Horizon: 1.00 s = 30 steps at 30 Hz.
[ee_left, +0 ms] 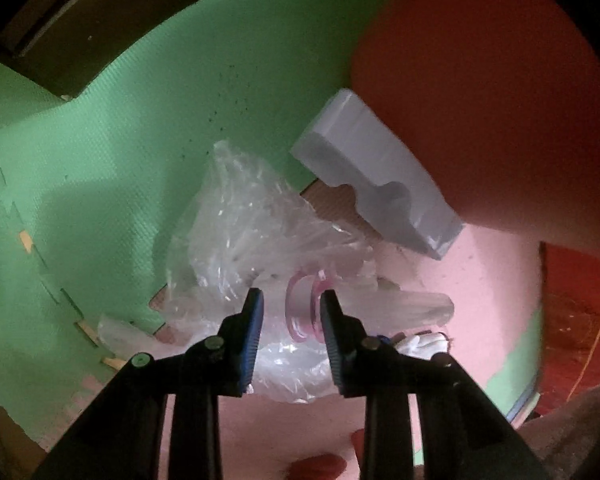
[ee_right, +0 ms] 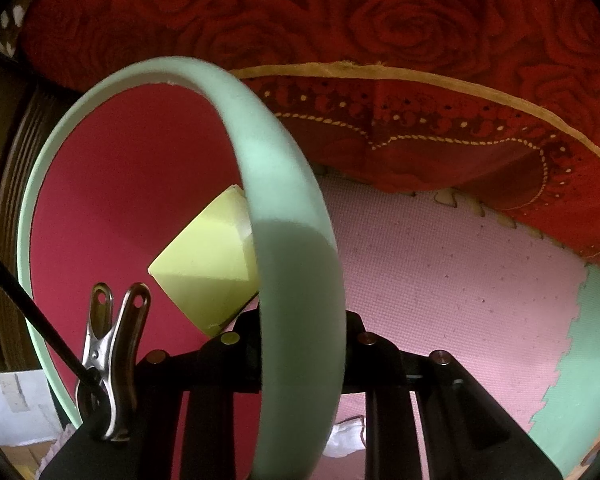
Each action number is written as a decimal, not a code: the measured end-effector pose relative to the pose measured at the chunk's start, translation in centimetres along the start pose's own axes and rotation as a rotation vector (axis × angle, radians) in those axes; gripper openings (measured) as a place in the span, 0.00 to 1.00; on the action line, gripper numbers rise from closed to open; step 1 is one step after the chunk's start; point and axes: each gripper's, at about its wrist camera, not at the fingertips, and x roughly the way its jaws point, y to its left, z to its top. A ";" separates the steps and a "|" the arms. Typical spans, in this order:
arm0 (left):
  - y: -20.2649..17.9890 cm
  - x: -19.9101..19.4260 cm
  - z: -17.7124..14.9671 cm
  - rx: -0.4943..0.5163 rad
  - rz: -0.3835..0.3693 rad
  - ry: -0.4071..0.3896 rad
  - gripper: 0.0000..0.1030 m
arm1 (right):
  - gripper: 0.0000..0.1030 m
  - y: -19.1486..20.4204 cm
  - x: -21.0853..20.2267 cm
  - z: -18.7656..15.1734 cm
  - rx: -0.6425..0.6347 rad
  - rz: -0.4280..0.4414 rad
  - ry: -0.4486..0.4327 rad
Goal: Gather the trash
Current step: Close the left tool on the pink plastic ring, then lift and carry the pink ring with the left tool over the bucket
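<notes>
- Left gripper (ee_left: pixel 291 300) points down, jaws apart, straddling a pink ring (ee_left: pixel 300 306) amid crumpled clear plastic (ee_left: pixel 240 232) at the seam between green and pink foam floor mats (ee_left: pixel 100 160).
- White foam block (ee_left: pixel 372 172) lies just beyond.
- Right gripper (ee_right: pixel 300 320) is clamped on the pale green bin rim (ee_right: pixel 296 260); yellow paper (ee_right: pixel 204 264) lies inside.

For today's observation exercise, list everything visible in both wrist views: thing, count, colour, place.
plastic bag: one, clear, crumpled where the mats meet
ring: one, pink, between the left fingers
foam block: one, white, beside the bin
bin: one, red with pale green rim, on the floor
paper: one, yellow, inside the bin
metal clip: one, silver, on the bin rim
floor mats: green and pink
blanket: one, red, rose-patterned
left hand-held gripper: open
right hand-held gripper: shut on the bin rim
</notes>
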 end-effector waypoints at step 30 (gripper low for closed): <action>-1.4 -11.3 -1.9 0.091 -0.082 -0.169 0.15 | 0.22 0.7 0.1 0.1 -0.001 0.002 0.000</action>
